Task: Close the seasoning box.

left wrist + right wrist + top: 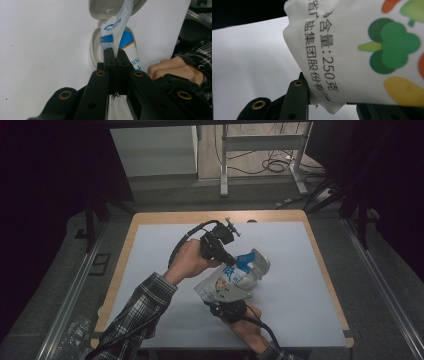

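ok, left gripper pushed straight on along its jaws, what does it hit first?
Likely the white lidded container lying open just past the left gripper, whose jaws are shut on the bag. Depth is unclear.

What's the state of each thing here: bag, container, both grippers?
bag: held off the table between both grippers, top end over the container
container: lid open, on the table
left gripper: shut on the bag's top edge
right gripper: shut on the bag's lower end
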The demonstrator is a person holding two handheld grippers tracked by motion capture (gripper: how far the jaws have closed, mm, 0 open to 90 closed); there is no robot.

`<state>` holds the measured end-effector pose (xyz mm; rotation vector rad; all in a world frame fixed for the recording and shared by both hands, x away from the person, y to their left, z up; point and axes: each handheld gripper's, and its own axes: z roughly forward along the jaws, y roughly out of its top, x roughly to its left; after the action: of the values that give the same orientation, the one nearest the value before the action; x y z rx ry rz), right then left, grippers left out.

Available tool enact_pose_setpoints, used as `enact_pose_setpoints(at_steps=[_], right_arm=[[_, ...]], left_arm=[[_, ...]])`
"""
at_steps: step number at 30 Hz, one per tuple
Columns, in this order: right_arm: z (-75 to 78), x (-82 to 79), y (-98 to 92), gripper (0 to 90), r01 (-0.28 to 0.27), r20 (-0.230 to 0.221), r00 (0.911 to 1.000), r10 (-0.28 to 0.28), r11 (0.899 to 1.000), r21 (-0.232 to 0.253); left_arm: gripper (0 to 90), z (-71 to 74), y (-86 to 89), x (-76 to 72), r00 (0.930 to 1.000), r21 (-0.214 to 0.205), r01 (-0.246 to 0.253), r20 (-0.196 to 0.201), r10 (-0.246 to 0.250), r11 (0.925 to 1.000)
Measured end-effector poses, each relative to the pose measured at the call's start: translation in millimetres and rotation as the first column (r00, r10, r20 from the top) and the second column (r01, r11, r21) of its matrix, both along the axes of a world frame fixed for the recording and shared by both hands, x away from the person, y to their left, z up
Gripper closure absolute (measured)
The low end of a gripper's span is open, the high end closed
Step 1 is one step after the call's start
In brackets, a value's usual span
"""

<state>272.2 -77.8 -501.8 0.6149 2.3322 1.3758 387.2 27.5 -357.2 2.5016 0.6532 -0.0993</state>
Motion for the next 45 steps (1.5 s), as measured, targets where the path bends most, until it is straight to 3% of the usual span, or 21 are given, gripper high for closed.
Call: enact_pose_setpoints(at_steps=[9, 20, 31, 39, 45], right_arm=[[-6.9, 0.3, 0.2, 68.8, 0.01, 0.041, 0.9991, -0.008, 0.999, -0.044], [-12.4, 2.9, -0.3, 64.0, 0.017, 0.019, 0.9997, -0.016, 0.997, -0.081], [-13.4, -0.3, -3.5, 55.3, 0.028, 0.032, 0.9992, -0.024, 0.991, -0.132], [-11.2, -5.6, -14.4, 54.3, 0.014, 0.024, 0.9997, -0.011, 0.989, -0.148], [-8.9, -8.5, -25.6, 54.2, 0.017, -0.004, 0.9998, -0.017, 0.991, -0.131]], left_arm=[[89.6, -4.2, 13.9, -4.6, 0.9998, -0.064, 0.007, 0.017, -0.006, 0.9979], [89.8, -13.9, 30.9, -9.2, 0.9984, -0.155, -0.018, 0.05, 0.026, 0.9878], [90.0, -20.3, 42.0, -13.8, 0.9962, -0.236, -0.014, 0.08, 0.034, 0.9716], [90.0, -25.5, 48.4, -15.9, 0.9954, -0.291, -0.008, 0.09, 0.035, 0.9567], [90.0, -26.6, 52.6, -17.8, 0.9931, -0.326, 0.005, 0.113, 0.034, 0.9453]])
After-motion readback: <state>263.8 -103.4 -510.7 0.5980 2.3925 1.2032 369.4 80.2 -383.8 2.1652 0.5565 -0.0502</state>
